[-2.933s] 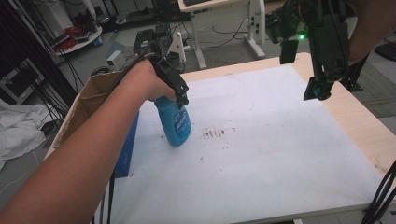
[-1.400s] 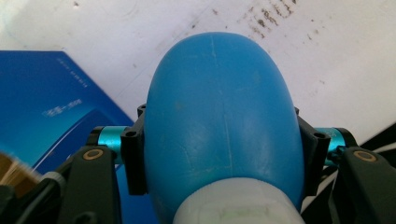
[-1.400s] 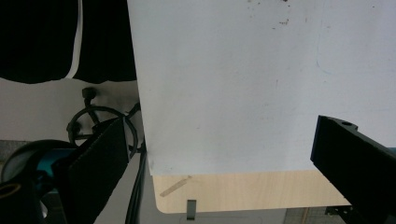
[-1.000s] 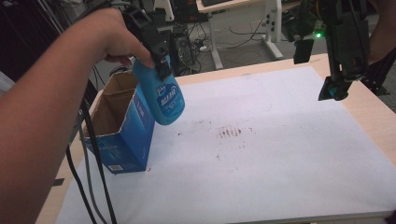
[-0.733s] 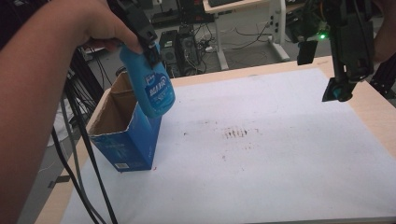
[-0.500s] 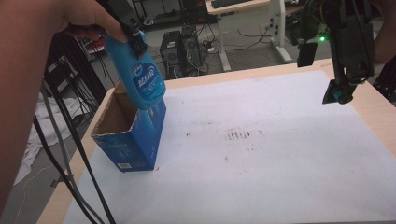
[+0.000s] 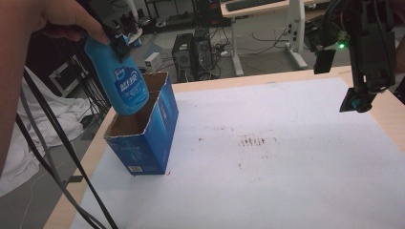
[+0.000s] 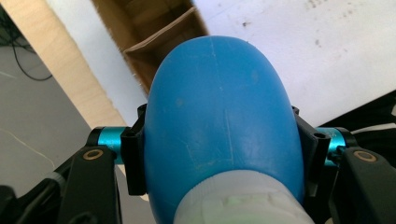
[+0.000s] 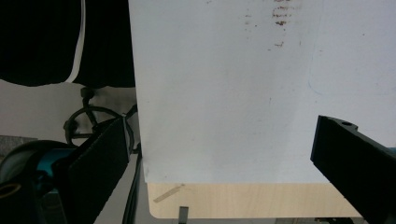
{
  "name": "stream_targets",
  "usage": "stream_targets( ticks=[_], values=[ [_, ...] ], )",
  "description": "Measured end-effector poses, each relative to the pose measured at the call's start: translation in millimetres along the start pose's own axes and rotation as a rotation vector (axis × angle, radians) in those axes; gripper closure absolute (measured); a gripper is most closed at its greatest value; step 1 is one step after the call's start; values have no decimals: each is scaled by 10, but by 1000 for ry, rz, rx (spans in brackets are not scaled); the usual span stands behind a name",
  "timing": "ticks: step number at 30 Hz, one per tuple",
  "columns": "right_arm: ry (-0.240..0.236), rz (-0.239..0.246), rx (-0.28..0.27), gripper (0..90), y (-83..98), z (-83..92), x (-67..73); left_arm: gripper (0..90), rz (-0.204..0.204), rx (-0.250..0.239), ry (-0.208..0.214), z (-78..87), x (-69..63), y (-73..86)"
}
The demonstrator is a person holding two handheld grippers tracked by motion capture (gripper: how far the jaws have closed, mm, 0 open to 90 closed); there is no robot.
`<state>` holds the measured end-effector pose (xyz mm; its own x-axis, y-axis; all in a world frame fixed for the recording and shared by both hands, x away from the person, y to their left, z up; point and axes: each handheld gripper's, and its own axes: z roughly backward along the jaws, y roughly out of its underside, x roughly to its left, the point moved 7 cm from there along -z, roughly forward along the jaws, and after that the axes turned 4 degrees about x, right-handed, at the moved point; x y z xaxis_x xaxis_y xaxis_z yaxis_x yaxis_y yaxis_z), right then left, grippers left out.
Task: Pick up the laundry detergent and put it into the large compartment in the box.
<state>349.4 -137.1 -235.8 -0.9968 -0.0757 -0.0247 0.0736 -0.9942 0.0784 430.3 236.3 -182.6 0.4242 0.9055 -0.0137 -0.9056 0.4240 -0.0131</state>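
Observation:
My left gripper [image 7: 114, 44] is shut on a blue plastic bottle [image 7: 122, 81] near its neck. It holds the bottle bottom-down and tilted just above the open top of a blue cardboard box [image 7: 160, 126] at the table's left edge. In the left gripper view the bottle [image 8: 219, 107] sits pinched between both jaws, with the box's brown inside [image 8: 159, 28] beyond it. My right gripper [image 7: 340, 80] hangs over the table's far right corner. Its jaws stand wide apart in the right gripper view [image 9: 224, 154], with nothing between them.
A white sheet [image 7: 286, 181] covers the wooden table [image 7: 215, 85] and bears small reddish smudges [image 7: 250, 140] at its middle. Black cables [image 7: 47, 143] trail down at the left. On the floor lie a white cloth [image 7: 19, 152] and a computer tower [image 7: 191, 50].
My left gripper has lifted the bottle off the sheet and carried it left and up to above the box. The right gripper has stayed near the far right corner.

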Motion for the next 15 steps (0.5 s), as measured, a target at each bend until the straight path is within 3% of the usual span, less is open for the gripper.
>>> stream_targets(
  ticks=[6, 12, 15],
  values=[
    [-2, -5, 0, 35, -4, 2, 3, 372, 12, 12, 11, -149, 98, 13],
    [9, -17, 8, 35, 8, -3, 0, 372, -5, 24, 24, -305, 124, -9],
    [12, -6, 0, 35, -6, -4, 7, 372, -28, 36, 32, -462, 151, -16]
  ],
)
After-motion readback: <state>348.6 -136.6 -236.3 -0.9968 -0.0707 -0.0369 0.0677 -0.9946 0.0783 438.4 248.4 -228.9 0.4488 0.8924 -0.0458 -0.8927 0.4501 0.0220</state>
